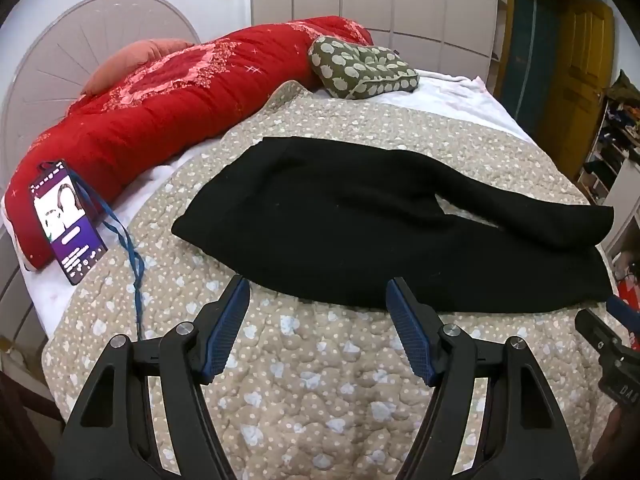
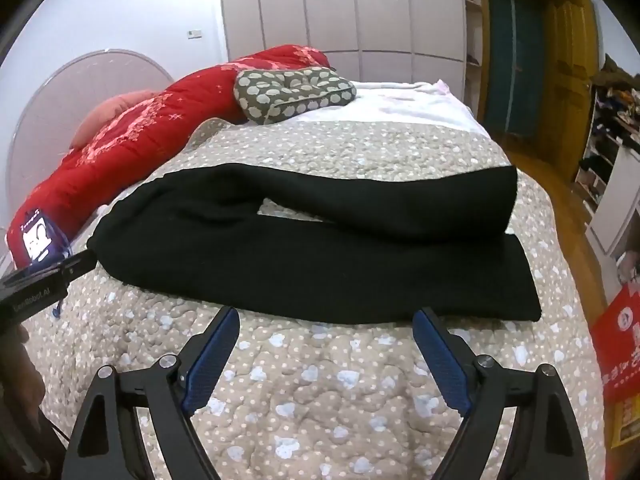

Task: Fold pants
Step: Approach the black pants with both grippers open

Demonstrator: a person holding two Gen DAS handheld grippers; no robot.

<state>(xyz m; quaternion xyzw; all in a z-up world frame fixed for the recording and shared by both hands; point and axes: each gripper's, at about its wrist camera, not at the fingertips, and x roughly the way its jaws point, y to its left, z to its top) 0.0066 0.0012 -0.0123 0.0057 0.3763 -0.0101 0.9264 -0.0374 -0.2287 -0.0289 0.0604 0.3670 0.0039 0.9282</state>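
Both your grippers hang over the quilt with jaws spread wide, gripping nothing

Your left gripper [image 1: 316, 284] and right gripper [image 2: 326, 316] sit just short of the near edge of the black pants [image 1: 360, 220], which lie flat across the dotted quilt [image 1: 304, 380], legs to your right; a phone [image 1: 66, 220] leans against the red blanket [image 1: 160, 108] beyond

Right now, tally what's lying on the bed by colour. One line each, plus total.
Black: 1, the pants
Red: 1, the rolled quilt
Pink: 1, the pillow
Green with pale spots: 1, the cushion
Purple screen: 1, the phone, on a blue lanyard
Total: 5
Both the left gripper and right gripper are open, holding nothing.
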